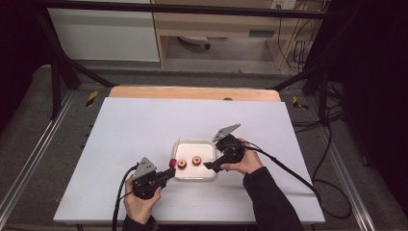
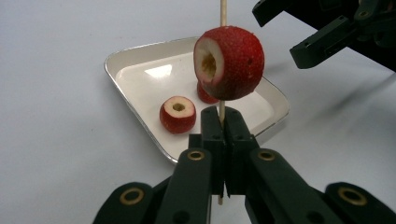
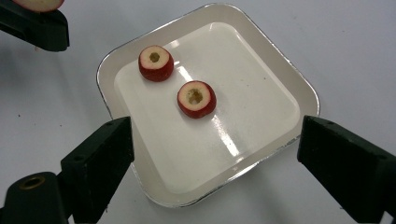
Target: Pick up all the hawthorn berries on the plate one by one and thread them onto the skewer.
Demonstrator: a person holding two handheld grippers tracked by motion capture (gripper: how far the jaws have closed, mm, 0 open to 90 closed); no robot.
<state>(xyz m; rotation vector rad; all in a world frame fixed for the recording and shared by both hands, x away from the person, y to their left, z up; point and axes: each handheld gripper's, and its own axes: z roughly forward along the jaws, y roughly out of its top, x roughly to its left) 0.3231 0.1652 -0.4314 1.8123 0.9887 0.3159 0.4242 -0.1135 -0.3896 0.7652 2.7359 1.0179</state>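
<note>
Overhead, round red cored fruit (image 2: 229,63) skewered

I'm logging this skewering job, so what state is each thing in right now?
Left gripper: shut on the skewer.
Skewer: upright, one fruit threaded on it.
Skewered fruit: cored, held up above the table.
Right gripper: open, over the tray, fingers holding nothing.
Tray: flat on the table, two fruits inside.
Loose fruits: cored, hollow side up, apart.
</note>
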